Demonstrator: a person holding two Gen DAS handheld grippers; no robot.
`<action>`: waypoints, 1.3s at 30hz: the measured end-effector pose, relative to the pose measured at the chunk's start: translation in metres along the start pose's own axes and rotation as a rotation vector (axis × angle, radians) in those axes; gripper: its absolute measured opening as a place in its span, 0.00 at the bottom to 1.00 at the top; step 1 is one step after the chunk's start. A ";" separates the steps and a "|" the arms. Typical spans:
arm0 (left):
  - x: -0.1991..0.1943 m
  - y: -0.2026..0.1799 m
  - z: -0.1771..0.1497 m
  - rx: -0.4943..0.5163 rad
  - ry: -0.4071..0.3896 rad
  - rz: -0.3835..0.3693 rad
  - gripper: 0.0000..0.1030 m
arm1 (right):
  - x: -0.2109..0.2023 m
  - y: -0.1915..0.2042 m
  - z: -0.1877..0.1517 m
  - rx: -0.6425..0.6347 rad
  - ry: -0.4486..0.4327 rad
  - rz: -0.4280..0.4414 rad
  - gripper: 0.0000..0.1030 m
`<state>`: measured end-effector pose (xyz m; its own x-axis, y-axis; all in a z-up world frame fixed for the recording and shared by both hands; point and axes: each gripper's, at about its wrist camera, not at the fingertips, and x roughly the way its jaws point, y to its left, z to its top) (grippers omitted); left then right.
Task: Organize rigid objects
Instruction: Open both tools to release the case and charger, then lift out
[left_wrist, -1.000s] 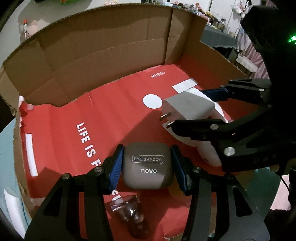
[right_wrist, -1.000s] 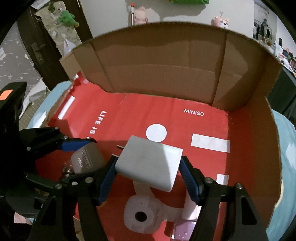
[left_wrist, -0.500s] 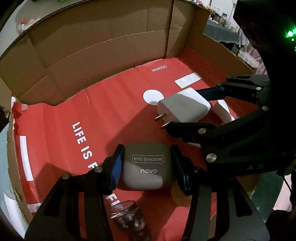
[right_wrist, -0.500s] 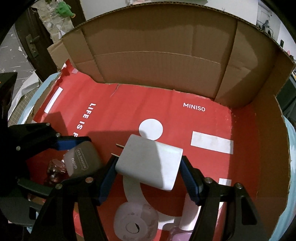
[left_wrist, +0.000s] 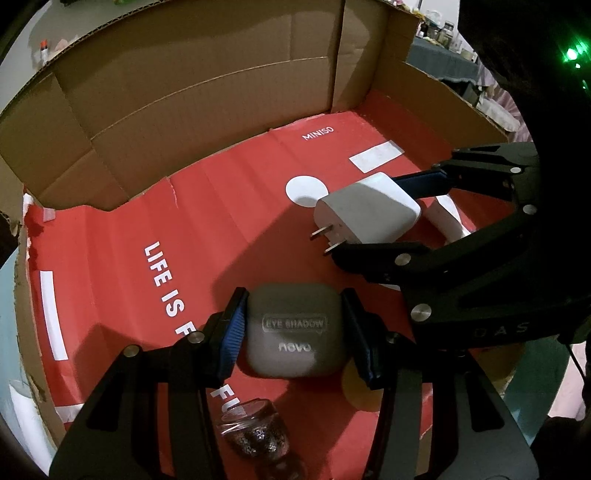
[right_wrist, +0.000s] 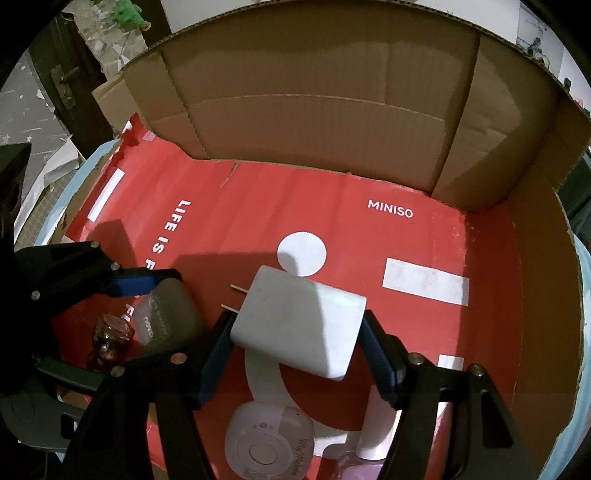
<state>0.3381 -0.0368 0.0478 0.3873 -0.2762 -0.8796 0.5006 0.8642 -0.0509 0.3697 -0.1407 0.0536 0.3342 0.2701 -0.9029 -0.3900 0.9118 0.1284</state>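
Two grips: each gripper clamps one rigid object above the red floor of the cardboard box (right_wrist: 325, 92).
Change since a second ago: both grips are as they were, jaws no wider or narrower; in both views the box floor now fills more of the picture and the far wall stands higher in it.
Left gripper (left_wrist: 295, 330): blue-padded fingers pressed on the left and right edges of the eye shadow case (left_wrist: 294, 334), which sits squarely between the tips with its lid facing the camera.
Eye shadow case: grey, matte, a flat rounded square with embossed lettering; it is held off the floor, over the white slogan.
Right gripper (right_wrist: 297, 332): fingers closed on two opposite sides of the charger plug (right_wrist: 299, 321); from the left wrist view it appears as black linkages reaching in from the right.
Charger plug: white, smooth plastic block with rounded edges; two flat metal prongs stick out to the left, clear of the pads, and the block is tilted between the tips.
Box: brown corrugated walls with fold creases, glossy red liner printed with white bars, a white disc and a brand name.
Glass jar (left_wrist: 255, 432): small, clear, glittery contents, lying below the left fingers.
White round device (right_wrist: 269, 443): smooth, on the floor beneath the right gripper.
Pink bottle (right_wrist: 354, 461): translucent, beside a pale tube (right_wrist: 375, 424).
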 end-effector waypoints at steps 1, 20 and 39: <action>0.000 0.000 0.000 -0.001 -0.001 -0.001 0.47 | -0.001 -0.001 -0.001 -0.001 0.001 -0.001 0.68; -0.010 0.004 -0.005 -0.031 -0.025 -0.011 0.55 | 0.001 -0.007 0.004 0.047 0.017 0.039 0.68; -0.126 -0.013 -0.055 -0.136 -0.316 0.047 0.82 | -0.134 0.013 -0.040 0.074 -0.267 0.018 0.93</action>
<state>0.2399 0.0095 0.1333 0.6383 -0.3332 -0.6940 0.3771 0.9212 -0.0955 0.2853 -0.1771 0.1596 0.5464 0.3491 -0.7613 -0.3373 0.9237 0.1815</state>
